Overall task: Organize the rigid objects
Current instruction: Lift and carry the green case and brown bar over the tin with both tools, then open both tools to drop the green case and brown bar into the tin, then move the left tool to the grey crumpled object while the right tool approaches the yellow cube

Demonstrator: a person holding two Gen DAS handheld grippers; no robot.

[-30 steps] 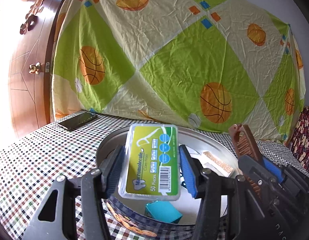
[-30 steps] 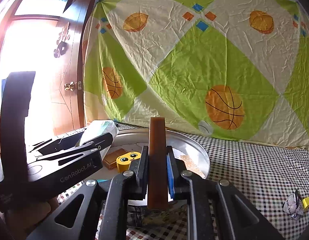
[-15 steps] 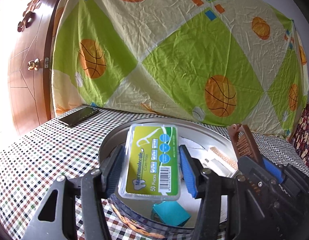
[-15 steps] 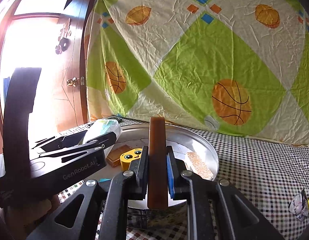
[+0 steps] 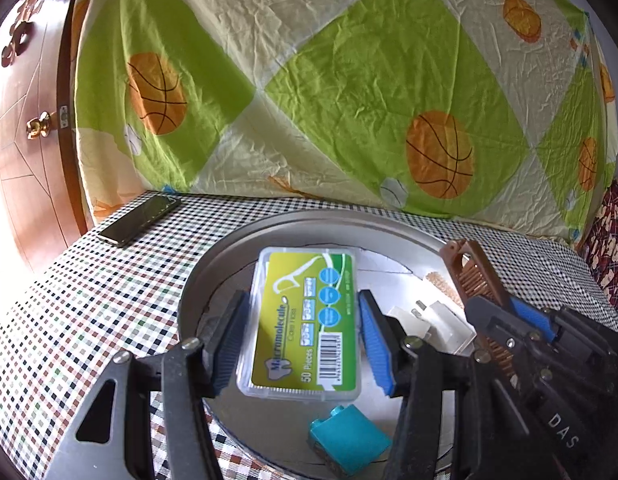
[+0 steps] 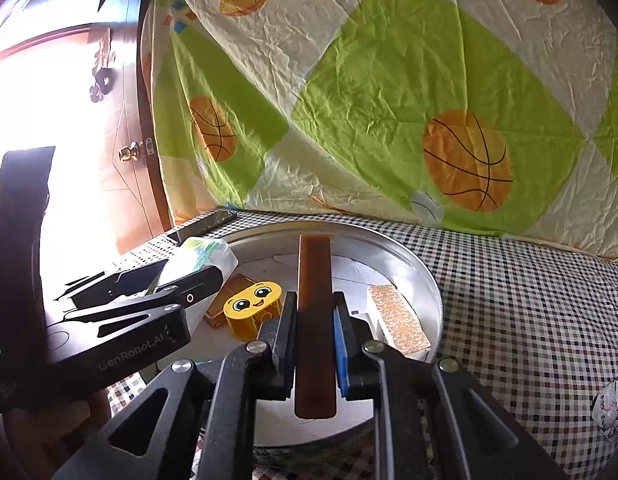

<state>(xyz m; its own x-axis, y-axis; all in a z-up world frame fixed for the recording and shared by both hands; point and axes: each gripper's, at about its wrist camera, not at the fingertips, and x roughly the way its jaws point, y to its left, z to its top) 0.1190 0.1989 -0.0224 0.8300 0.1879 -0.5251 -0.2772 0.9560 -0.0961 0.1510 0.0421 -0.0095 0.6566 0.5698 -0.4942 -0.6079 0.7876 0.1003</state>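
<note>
My left gripper (image 5: 299,340) is shut on a clear floss-pick box with a green label (image 5: 303,322) and holds it over the round metal tin (image 5: 229,248). My right gripper (image 6: 315,344) is shut on a brown comb (image 6: 314,320), held edge-on above the same tin (image 6: 425,280); the comb also shows at the right of the left wrist view (image 5: 475,276). In the tin lie a teal block (image 5: 347,440), a white plug (image 5: 425,320), a yellow smiley block (image 6: 253,308), a small brown box (image 6: 229,300) and a patterned beige block (image 6: 397,320).
The tin sits on a checkered tablecloth (image 5: 89,300). A dark phone (image 5: 139,220) lies at the table's far left. A basketball-print sheet (image 5: 349,100) hangs behind. A wooden door (image 5: 25,120) stands at the left. A crumpled wrapper (image 6: 611,404) lies at the right.
Both grippers have tilted down and come lower over the tin, each still holding its object. The tin's contents now show more fully.
</note>
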